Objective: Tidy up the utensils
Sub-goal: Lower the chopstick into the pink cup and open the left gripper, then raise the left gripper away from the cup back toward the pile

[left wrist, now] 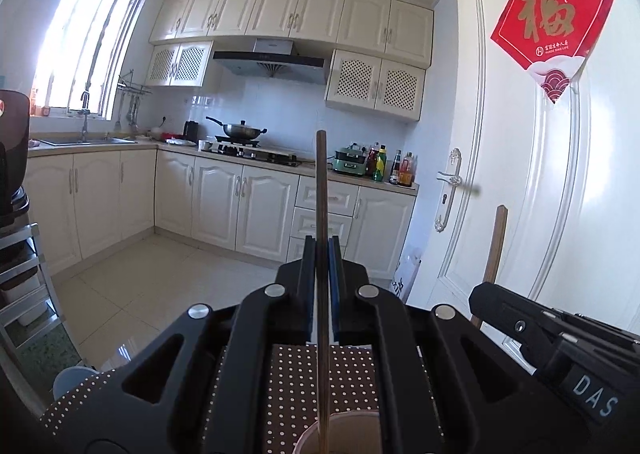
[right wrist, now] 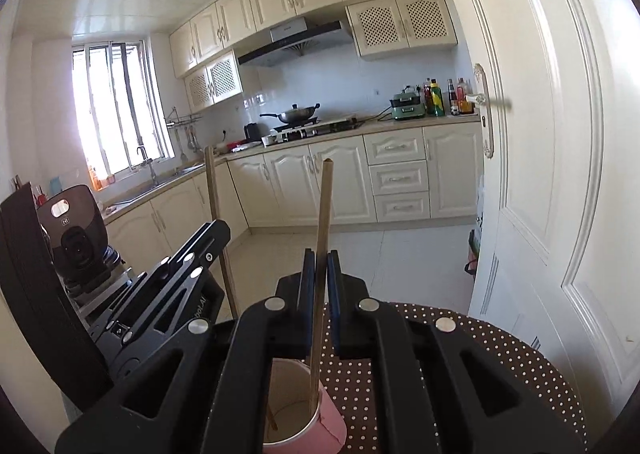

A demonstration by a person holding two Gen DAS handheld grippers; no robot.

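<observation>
Your left gripper (left wrist: 323,250) is pinched tight on a thin brown wooden chopstick (left wrist: 321,190); your right gripper (right wrist: 319,266) pinches a paler wooden chopstick (right wrist: 323,214) the same way. Both sticks stand nearly upright, lower ends inside the pink paper cup (right wrist: 328,420) on the near part of the brown polka-dot desk (right wrist: 500,346). Keep them vertical and let each tip rest on the cup's bottom before spreading the jaws, so the light cup doesn't tip.

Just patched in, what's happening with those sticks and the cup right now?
A person holds two hand-held grippers over a brown polka-dot tablecloth. The left hand-held gripper is shut on a thin wooden chopstick, the right hand-held gripper on a second wooden chopstick. Both stand nearly upright with their lower ends inside the pink paper cup.
</observation>
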